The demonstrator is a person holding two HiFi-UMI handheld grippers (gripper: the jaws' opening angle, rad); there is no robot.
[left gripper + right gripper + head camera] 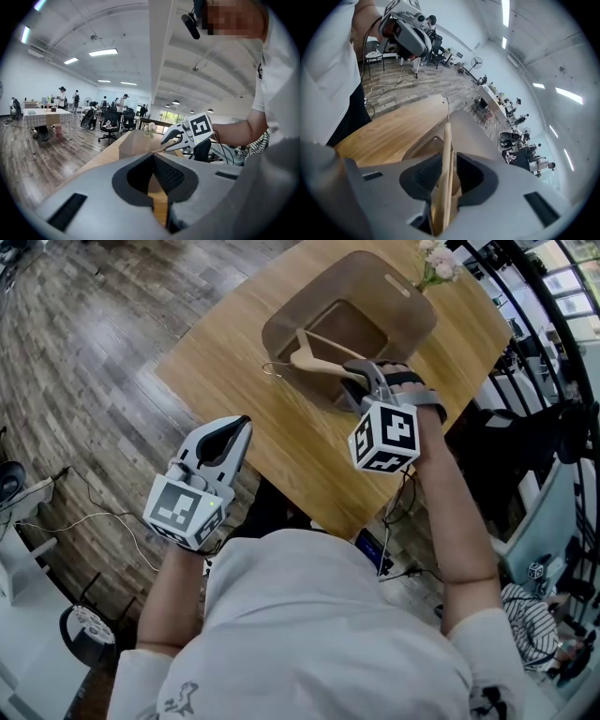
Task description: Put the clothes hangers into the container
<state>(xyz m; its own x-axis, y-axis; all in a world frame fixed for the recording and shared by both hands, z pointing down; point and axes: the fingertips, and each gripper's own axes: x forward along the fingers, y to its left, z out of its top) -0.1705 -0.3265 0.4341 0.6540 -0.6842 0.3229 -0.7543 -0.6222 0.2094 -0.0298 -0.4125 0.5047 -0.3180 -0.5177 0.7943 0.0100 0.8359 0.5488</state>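
Observation:
A pale wooden clothes hanger [317, 362] with a metal hook [273, 368] hangs tilted over the near rim of the brown container [281, 329] on the wooden table [225, 381]. My right gripper [359, 381] is shut on one arm of it. In the right gripper view the hanger [446, 150] runs between the jaws, out over the container [471, 126]. My left gripper [236, 432] is shut and holds nothing, off the table's near left edge. In the left gripper view the container [136, 143] shows beyond the left gripper's [153, 159] tips.
A small bunch of flowers [439, 261] stands behind the container. Black railings [534, 343] run along the right. Cables [103, 517] lie on the wood floor at left. Office chairs [112, 123] and people stand far off in the room.

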